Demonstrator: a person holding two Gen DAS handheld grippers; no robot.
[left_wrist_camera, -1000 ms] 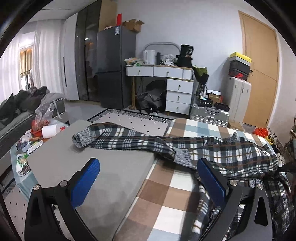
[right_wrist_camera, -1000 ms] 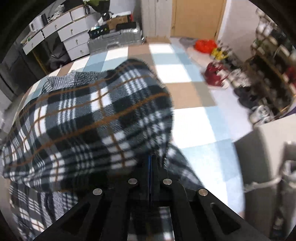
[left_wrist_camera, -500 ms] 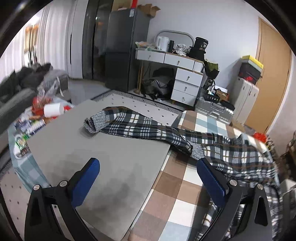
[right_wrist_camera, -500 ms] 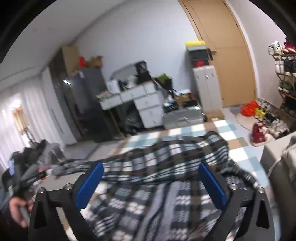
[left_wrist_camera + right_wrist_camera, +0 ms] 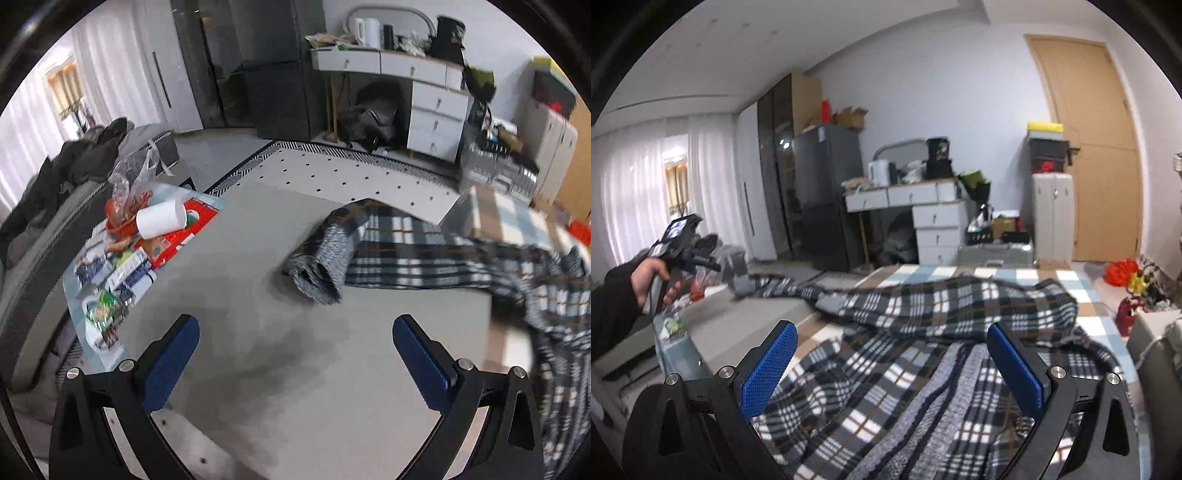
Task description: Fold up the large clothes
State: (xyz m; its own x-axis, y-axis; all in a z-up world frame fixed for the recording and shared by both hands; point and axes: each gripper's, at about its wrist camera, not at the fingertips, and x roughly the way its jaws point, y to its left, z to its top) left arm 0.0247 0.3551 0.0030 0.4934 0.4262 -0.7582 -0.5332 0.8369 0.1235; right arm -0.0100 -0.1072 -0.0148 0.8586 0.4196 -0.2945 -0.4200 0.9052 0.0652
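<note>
Plaid garment (image 5: 942, 332) sprawls across checkered cloth (image 5: 1071, 275) and grey mat (image 5: 258, 295).

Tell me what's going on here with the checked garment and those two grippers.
A person is partway through folding a large plaid garment spread across a checked cloth and a grey pad. Both grippers are open and hold nothing. The left gripper points down at the grey pad, near the garment's long sleeve, whose grey cuff lies on it. The right gripper hovers over the garment's body.
</note>
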